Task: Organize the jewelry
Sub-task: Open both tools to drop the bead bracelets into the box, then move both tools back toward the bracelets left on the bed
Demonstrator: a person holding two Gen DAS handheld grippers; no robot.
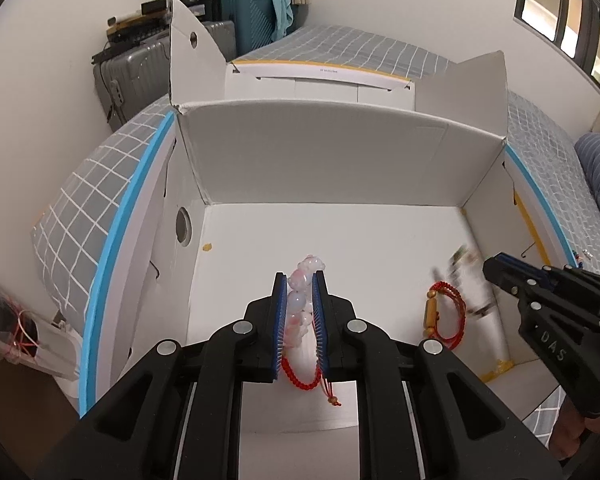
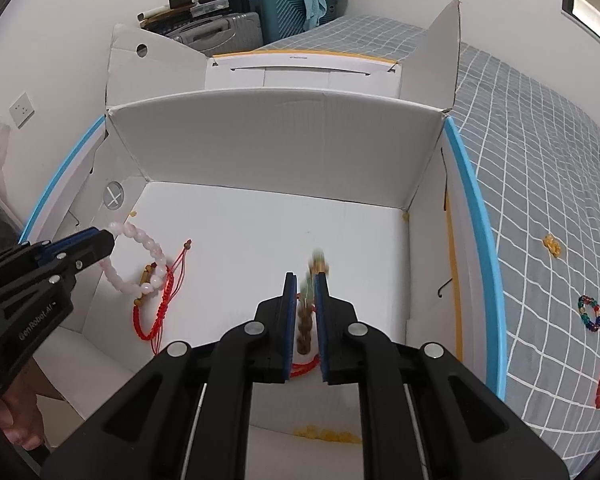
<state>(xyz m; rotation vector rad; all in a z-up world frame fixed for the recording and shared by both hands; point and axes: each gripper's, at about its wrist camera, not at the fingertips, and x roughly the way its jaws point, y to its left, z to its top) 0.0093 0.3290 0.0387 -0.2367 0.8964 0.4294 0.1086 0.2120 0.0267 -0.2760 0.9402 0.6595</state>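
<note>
Your left gripper (image 1: 300, 300) is clamped on the pink bead bracelet (image 1: 302, 280), its red cord loop and tassel dangling below the pads. Your right gripper (image 2: 306, 308) is closed on a second piece, the brown-and-green beaded strand (image 2: 306, 320), blurred at its far end, so it is probably swinging. Both sets of tongs point steeply down into the open white cardboard box (image 2: 276, 152), whose floor lies straight ahead of both tips.

A red cord bracelet with a wooden tube bead (image 1: 446, 314) already lies on the box floor between your two grippers, nearer the right one. More pieces wait on the checked bedspread (image 2: 540, 184) well to the right of your right gripper, outside the box wall.

The step in hand looks like setting both pieces down inside the box. Let the dangling strand settle before you part the pads, bring each piece close to the floor, and release over bare cardboard rather than onto the red cord, so nothing tangles. Keep the two pieces apart.
</note>
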